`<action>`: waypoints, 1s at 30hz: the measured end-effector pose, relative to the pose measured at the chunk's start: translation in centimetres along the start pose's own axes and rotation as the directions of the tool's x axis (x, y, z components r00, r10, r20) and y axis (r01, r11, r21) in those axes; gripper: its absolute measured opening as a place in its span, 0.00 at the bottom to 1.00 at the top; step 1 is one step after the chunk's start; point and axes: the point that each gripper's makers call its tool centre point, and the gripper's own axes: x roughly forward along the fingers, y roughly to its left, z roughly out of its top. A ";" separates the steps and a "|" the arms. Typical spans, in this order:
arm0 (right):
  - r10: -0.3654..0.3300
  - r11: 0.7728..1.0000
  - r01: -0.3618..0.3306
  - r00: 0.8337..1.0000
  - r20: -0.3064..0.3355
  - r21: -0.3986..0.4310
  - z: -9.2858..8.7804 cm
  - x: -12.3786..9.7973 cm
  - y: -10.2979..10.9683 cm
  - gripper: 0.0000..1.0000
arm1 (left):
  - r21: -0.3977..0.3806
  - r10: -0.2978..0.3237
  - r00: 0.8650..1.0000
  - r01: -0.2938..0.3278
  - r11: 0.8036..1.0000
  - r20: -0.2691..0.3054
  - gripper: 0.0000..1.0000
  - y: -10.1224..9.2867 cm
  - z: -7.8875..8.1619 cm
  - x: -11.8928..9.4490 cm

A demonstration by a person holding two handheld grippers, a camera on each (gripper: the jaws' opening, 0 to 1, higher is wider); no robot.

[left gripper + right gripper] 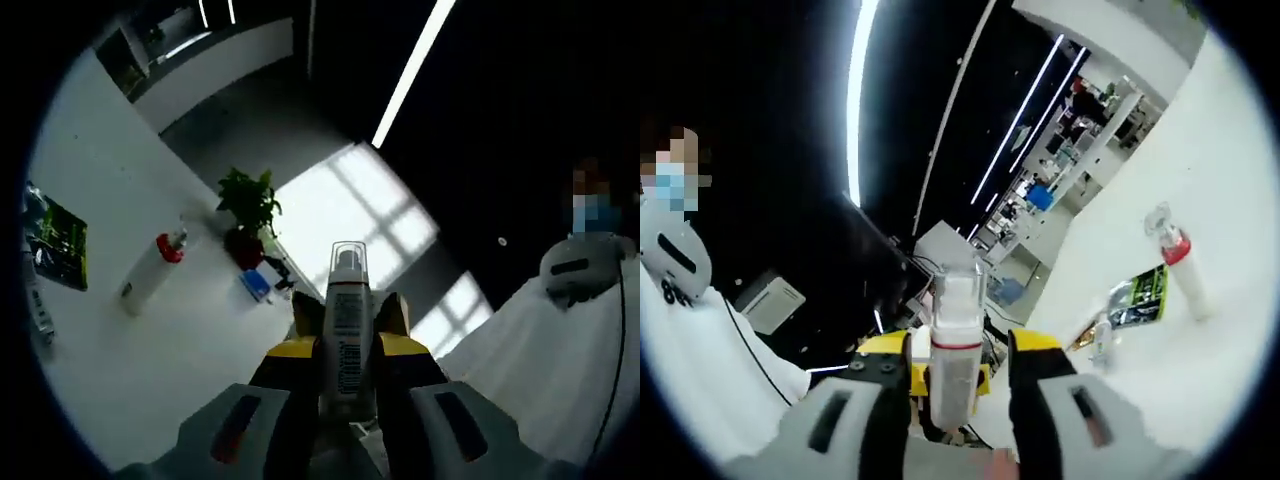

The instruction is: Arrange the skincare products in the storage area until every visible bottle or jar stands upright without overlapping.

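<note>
- Left gripper view: the left gripper (345,345) is clamped on a slim tube (347,330) with a clear cap, its printed label and barcode facing the camera, held well above the white table (150,350).
- On that table a white bottle (150,272) with a red collar stands on its base; a potted plant (248,215) and a small blue item (256,285) sit near it, and a green packet (60,245) lies at the table's far edge.
- Right gripper view: the right gripper (960,375) grips a second bottle (956,340), white with a thin red band and a clear cap, cap pointing away from the camera; it too is off the table (1200,200).
- The red-collared bottle (1178,265) appears here as well, with the green packet (1138,295) and a small clear item (1100,345) just beside it.
- Both tongs hold their products about midway along the body, so each could pivot in the jaws if swung quickly, and a tilted base would likely tip on release.
- The tube looks narrow at its foot; set down off-vertical or let go early, it would probably fall and roll.
- Both hands are loaded, so neither is free to steady a wobbling product.
- Putting either one down near the standing bottle risks knocking it over; landing on the packet would leave an uneven footing and an overlap.
</note>
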 end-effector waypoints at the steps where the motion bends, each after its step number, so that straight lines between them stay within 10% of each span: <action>1: 0.000 1.000 0.000 1.000 -0.001 -0.008 0.1 0.1 0.1 0.27 | 0.001 0.003 1.000 -0.003 1.000 -0.003 0.17 0.0 -0.1 0.0; 9: -0.107 0.994 0.107 0.994 -0.019 -0.014 0.5 0.1 -1.4 0.20 | 0.130 0.149 0.989 -0.151 0.980 0.025 0.20 1.4 0.6 -0.2; 17: -0.241 0.970 0.243 0.970 -0.040 0.028 1.0 0.0 -2.7 0.20 | 0.474 0.375 0.927 -0.320 0.821 -0.024 0.22 0.6 1.5 0.1; 25: -0.326 0.945 0.326 0.942 -0.081 -0.016 0.7 0.8 -2.3 0.20 | 0.740 0.636 0.771 -0.406 0.536 -0.037 0.27 2.1 0.0 0.2; 30: -0.400 0.912 0.381 0.908 -0.124 -0.154 -0.3 1.1 -2.3 0.20 | 0.744 0.742 0.670 -0.490 0.454 -0.012 0.22 3.2 -0.7 -0.7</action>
